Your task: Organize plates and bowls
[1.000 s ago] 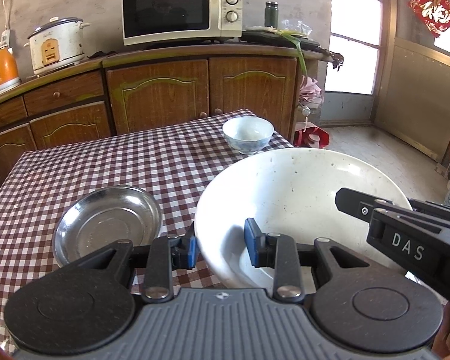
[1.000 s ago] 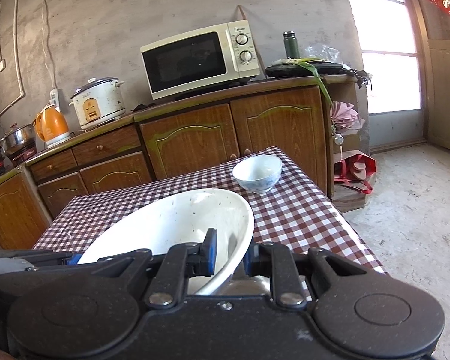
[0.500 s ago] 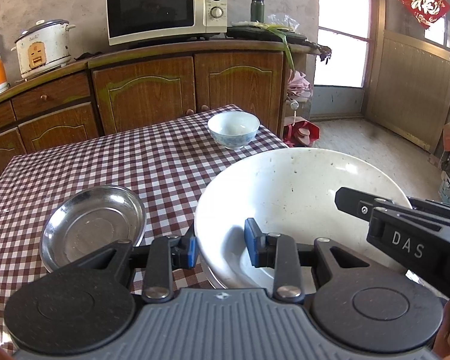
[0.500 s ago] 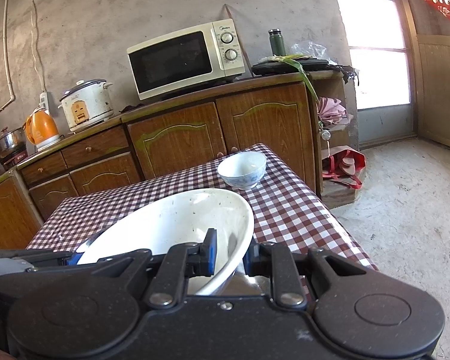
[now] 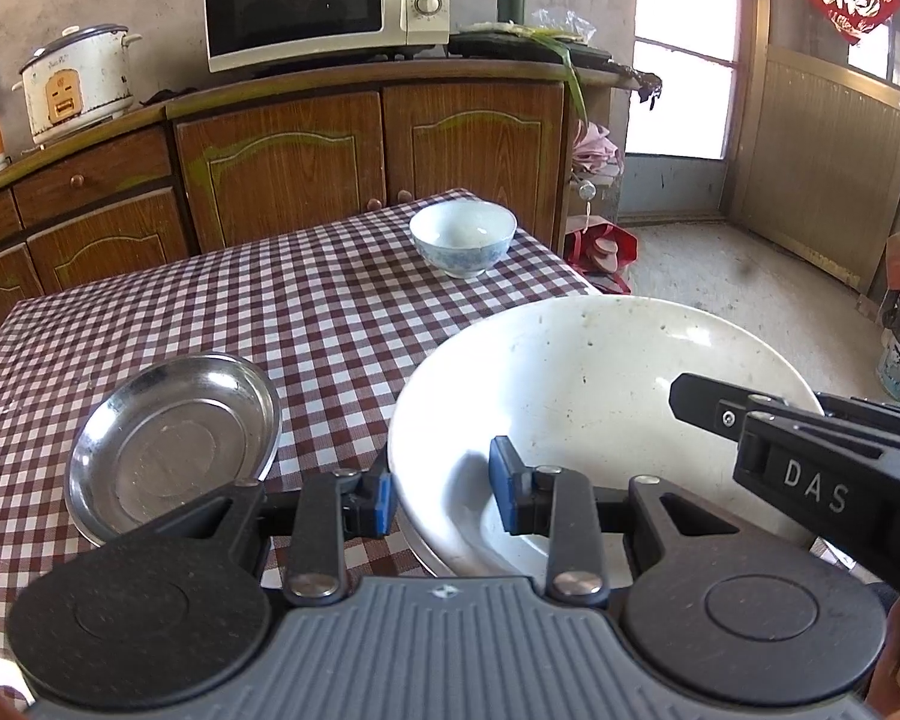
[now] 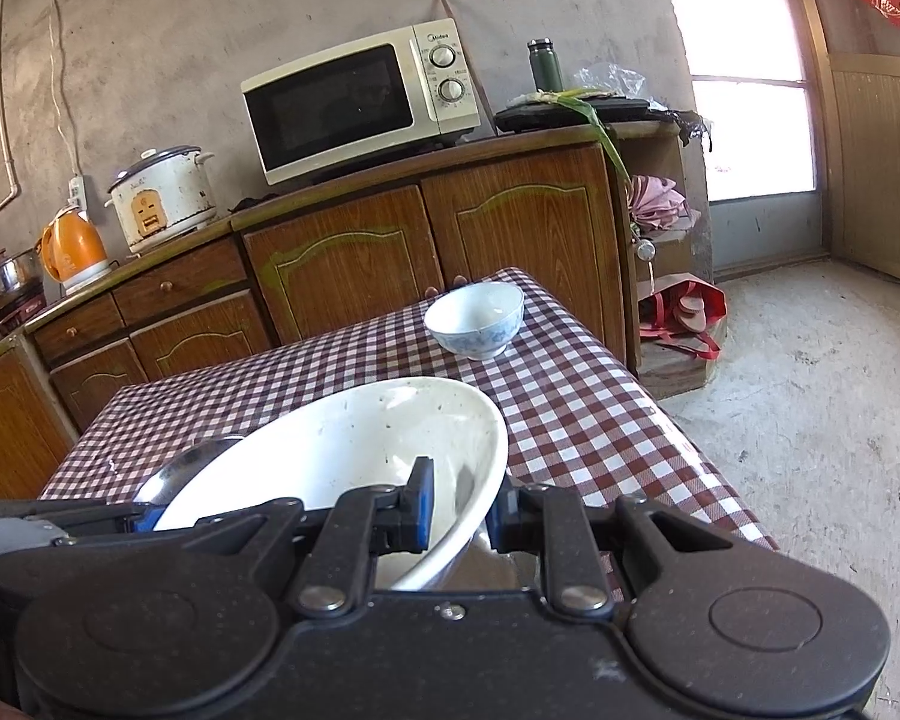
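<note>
Both sets of tongs clamp the rim of a wide white bowl (image 5: 594, 396) at the near edge of a checked surface (image 5: 306, 312). The left tongs (image 5: 441, 495) pinch its near-left rim, one blue pad inside the wall and one outside; the right tongs (image 6: 459, 507) grip the opposite rim the same way. A metal edge shows under the white bowl, so it appears to sit in or above a steel dish whose extent is hidden.

A steel plate (image 5: 171, 444) lies just beside the bowl on its left, and a small blue-patterned bowl (image 5: 462, 237) stands well apart at the far edge of the surface.

The white bowl looks like glazed ceramic or enamel: stiff, probably heavy for its width, slick at the lip and liable to chip if knocked. A two-sided hold on the rim suits it, since a single pinch would let it swing. The steel plate looks light and tough, best taken at its raised lip. The small bowl seems fragile and wants a hold across its wall.
</note>
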